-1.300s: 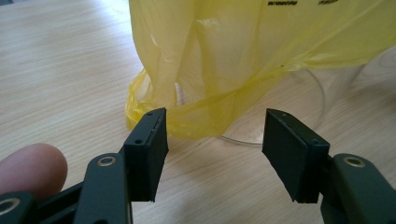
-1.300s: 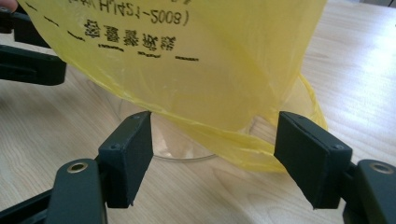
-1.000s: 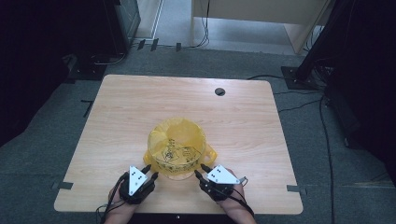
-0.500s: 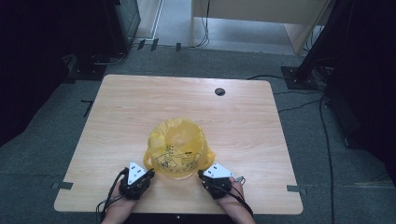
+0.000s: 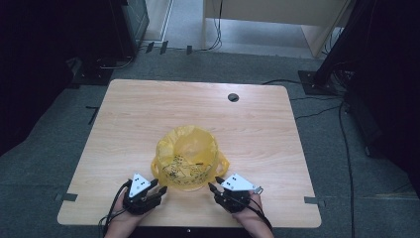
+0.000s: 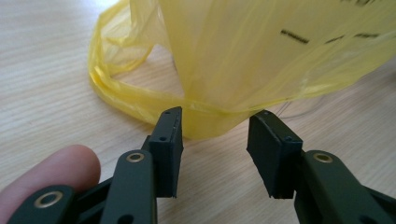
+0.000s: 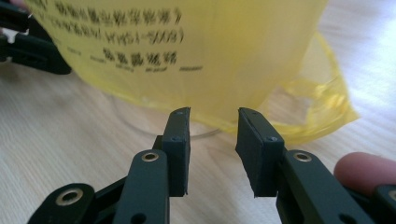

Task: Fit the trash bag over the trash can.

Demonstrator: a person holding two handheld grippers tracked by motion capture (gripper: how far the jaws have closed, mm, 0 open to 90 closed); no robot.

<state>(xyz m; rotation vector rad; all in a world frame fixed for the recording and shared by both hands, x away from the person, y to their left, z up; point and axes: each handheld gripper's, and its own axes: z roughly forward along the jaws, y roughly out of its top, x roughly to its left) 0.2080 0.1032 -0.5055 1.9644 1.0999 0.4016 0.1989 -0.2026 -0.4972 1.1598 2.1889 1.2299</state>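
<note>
Wooden table, yellow bag, print facing right tool

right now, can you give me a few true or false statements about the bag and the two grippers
1. The yellow bag stands on the table with its mouth open upward. True.
2. The left gripper is shut on the bag's handle. False: its jaws are apart, with the bag's lower edge just beyond them.
3. The right gripper is open. True.
4. The bag has black print on it. True.
5. The bag sits at the table's far edge, beside the round hole. False: it sits near the person's edge, between the two grippers.
</note>
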